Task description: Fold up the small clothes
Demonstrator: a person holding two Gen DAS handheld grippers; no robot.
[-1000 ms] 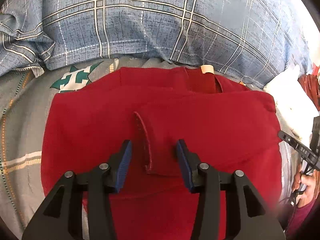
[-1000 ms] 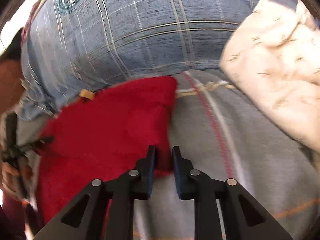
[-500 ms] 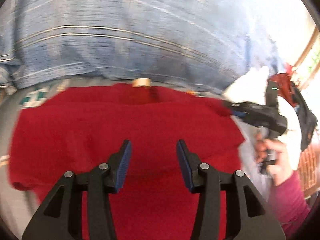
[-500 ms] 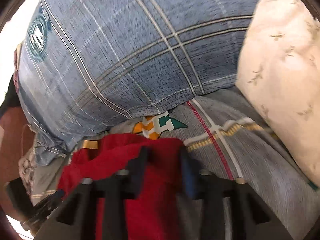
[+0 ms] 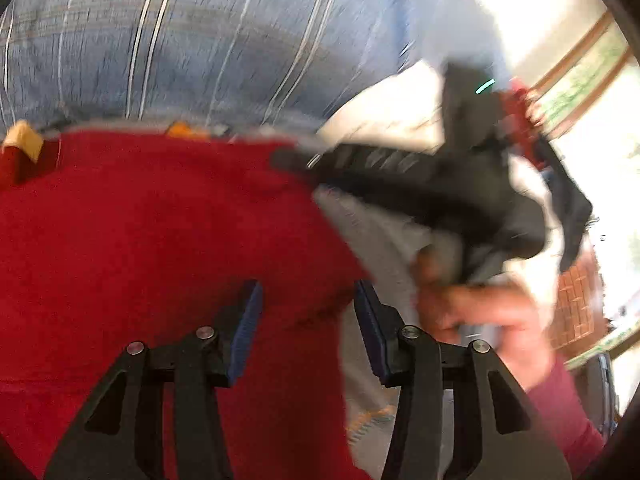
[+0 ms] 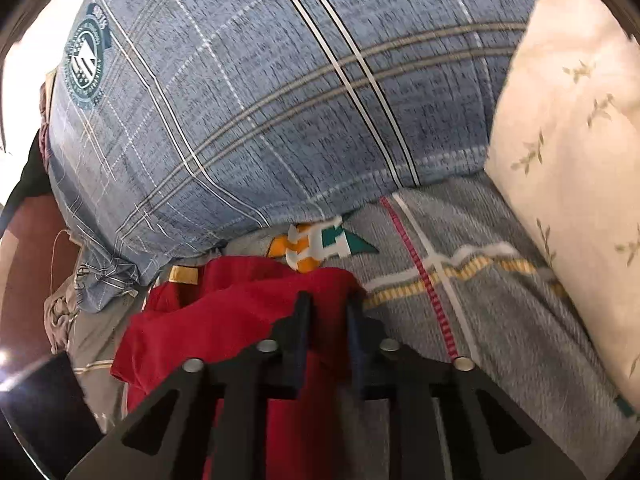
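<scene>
Red garment [image 5: 152, 240], partly folded

Both wrist views look close along the bed, sharing the red garment [image 5: 152, 240] and blue pillow [image 6: 280, 100].

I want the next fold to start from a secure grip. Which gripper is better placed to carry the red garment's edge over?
Right. The right gripper has the red garment bunched between its fingers at the edge beside the grey sheet. The left gripper hangs open above the cloth, gripping nothing.

Daylight, bright; window [image 5: 580, 80] glare right of jaws; left view motion-blurred; right sharper; fisheye edges dark.
</scene>
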